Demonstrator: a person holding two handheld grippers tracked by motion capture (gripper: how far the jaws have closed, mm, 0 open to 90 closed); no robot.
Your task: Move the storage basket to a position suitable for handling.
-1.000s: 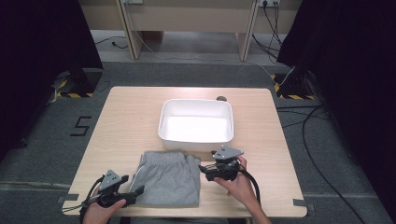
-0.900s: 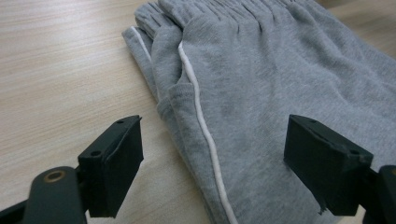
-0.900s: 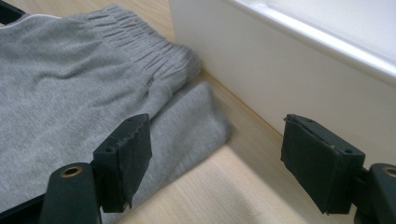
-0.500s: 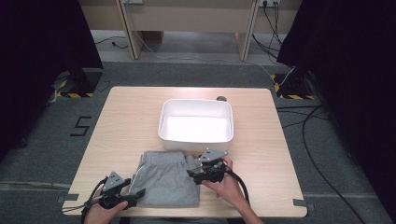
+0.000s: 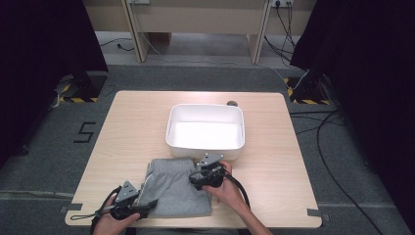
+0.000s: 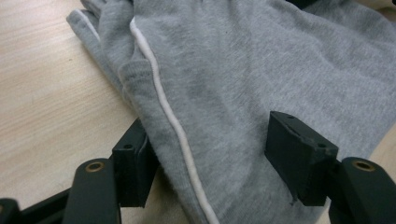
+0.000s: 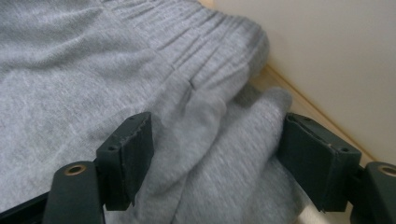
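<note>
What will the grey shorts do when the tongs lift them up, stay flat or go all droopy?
Probably droopy: the grey shorts are soft knit cloth that already bunches into folds between the right tongs. They look light and should not slip much, since the fabric is fuzzy. Lifted at two edges, the middle would likely sag.

The grey shorts run past the left gripper view's edges.

A black "5" is marked on the floor.
</note>
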